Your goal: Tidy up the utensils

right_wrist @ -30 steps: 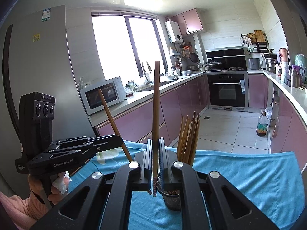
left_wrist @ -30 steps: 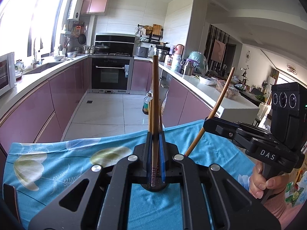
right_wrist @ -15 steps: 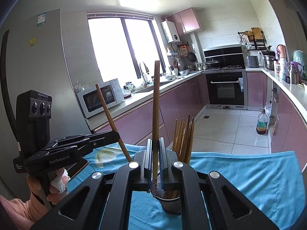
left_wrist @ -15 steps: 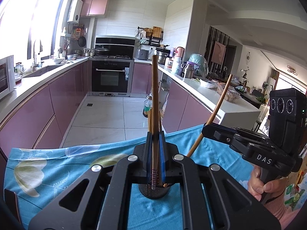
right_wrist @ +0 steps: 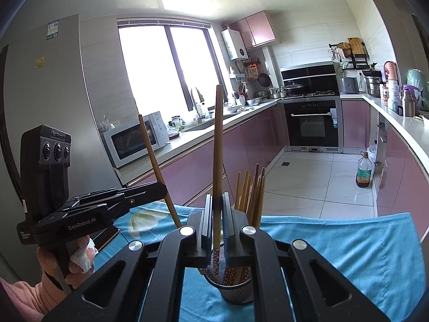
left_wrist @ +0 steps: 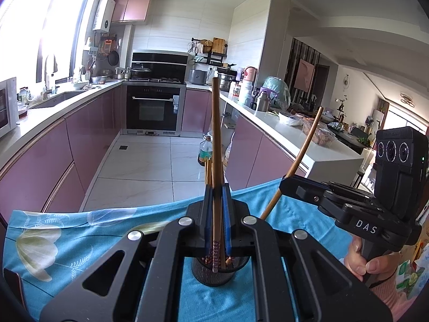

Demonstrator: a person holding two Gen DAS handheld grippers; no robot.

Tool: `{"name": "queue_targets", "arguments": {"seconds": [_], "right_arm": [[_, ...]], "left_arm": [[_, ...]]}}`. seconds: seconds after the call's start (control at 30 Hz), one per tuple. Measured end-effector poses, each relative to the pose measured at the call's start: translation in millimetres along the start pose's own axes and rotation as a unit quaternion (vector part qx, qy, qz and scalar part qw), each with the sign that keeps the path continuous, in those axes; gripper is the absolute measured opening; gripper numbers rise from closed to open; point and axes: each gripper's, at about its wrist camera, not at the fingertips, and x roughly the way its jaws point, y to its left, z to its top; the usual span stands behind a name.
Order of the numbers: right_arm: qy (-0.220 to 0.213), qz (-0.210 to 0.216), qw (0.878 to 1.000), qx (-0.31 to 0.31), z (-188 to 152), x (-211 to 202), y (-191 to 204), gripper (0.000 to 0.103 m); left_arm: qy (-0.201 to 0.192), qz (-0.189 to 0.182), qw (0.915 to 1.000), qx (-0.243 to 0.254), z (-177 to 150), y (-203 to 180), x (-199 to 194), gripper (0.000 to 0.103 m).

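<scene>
from my left wrist: my left gripper has its jaws clamped on a long brown wooden chopstick, long axis upright, its patterned lower end just over the mouth of the black mesh metal holder directly below and near me. the holder stands on the blue flowered tablecloth over the table. my right gripper sits to the right, clamped on its own tilted chopstick.

from my right wrist: its jaws pinch a second brown chopstick, nearly upright, tip in the holder's mouth. the chopsticks already in it lean far-right, leaving room on the near-left. a straight drop should do; the rim is the snag.
</scene>
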Motion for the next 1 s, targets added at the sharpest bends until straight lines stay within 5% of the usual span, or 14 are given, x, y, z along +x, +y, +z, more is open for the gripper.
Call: {"name": "queue_targets", "arguments": {"seconds": [1.0], "right_arm": [[0.018, -0.012, 1.0, 0.015, -2.3, 14.2, -11.3, 0.006]], "left_arm": [[0.017, 0.007, 0.9998, 0.008, 2.3, -11.1, 21.6, 0.008]]}}
